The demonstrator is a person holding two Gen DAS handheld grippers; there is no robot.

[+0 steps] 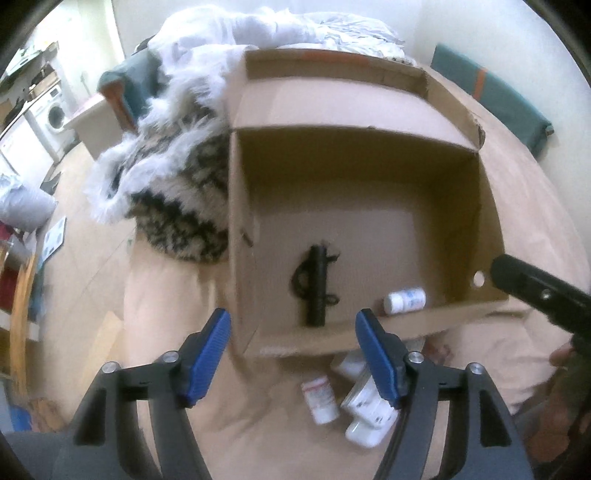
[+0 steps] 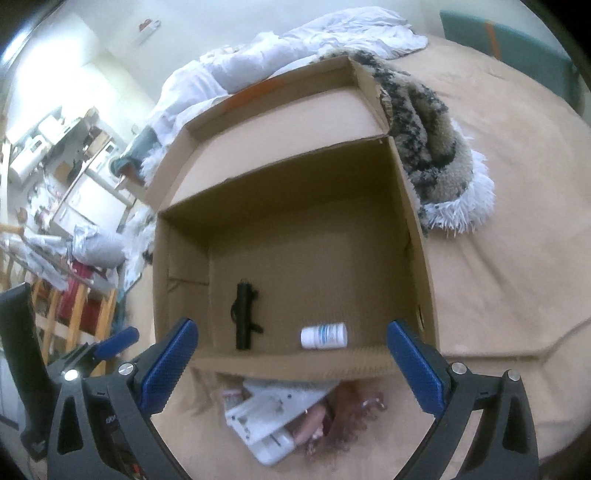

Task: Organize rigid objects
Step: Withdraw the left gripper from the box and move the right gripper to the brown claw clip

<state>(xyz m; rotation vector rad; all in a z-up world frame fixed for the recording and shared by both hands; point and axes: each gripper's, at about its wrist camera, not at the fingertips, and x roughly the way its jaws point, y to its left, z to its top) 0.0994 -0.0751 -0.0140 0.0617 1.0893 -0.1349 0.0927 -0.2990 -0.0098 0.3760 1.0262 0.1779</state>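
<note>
An open cardboard box (image 1: 332, 177) (image 2: 295, 206) stands on a tan bed sheet. On its floor lie a black stick-shaped object with a cord (image 1: 317, 284) (image 2: 243, 317) and a white bottle (image 1: 404, 300) (image 2: 324, 335) on its side near the front wall. Outside, against that wall, lie a red-labelled white bottle (image 1: 319, 400), white tubes (image 1: 369, 410) and flat white packs (image 2: 266, 410). My left gripper (image 1: 292, 317) hovers open over the box's front left corner, with nothing between its fingers. My right gripper (image 2: 291, 326) is wide open and holds nothing above the front wall.
A furry black-and-cream throw (image 1: 177, 206) (image 2: 432, 136) lies against the box's side, with a white duvet (image 1: 258, 33) behind. A teal cushion (image 1: 487, 96) sits at the far right. The bed's edge drops at the left toward a room with a washing machine (image 1: 55, 114).
</note>
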